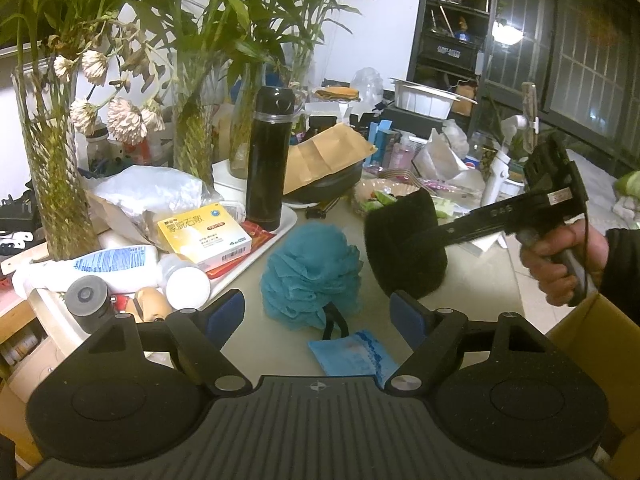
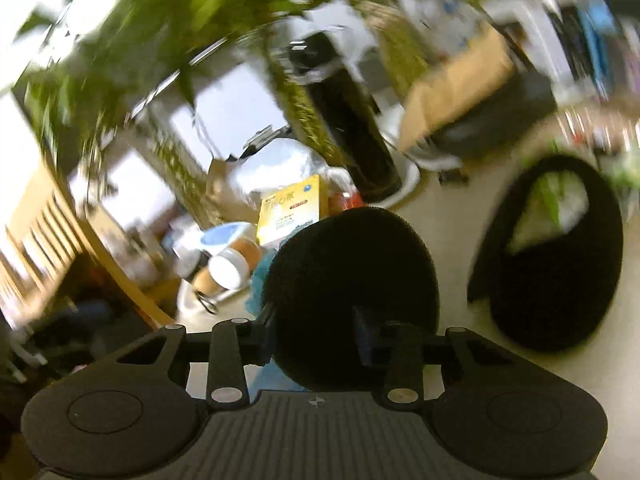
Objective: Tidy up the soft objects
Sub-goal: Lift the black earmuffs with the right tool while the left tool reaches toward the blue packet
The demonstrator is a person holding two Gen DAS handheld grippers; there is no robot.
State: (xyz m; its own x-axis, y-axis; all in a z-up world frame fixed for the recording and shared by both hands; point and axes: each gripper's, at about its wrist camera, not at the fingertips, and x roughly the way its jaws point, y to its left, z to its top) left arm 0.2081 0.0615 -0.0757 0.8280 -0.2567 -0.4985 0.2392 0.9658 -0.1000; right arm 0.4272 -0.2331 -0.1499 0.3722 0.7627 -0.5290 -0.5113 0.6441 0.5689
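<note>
Dim indoor light, fisheye-warped edges, right view motion-blurred

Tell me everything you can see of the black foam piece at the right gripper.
The black foam piece is rounded, matte and porous like sponge. In the right wrist view it sits between the right gripper's fingers, which press into its lower part. The left wrist view shows it lifted just right of the teal bath pouf. A second black piece with an opening appears to its right; whether they join is unclear.

The right tool (image 2: 316, 332) grips a black foam pad (image 2: 352, 292) above the blurred table (image 2: 452, 240).
</note>
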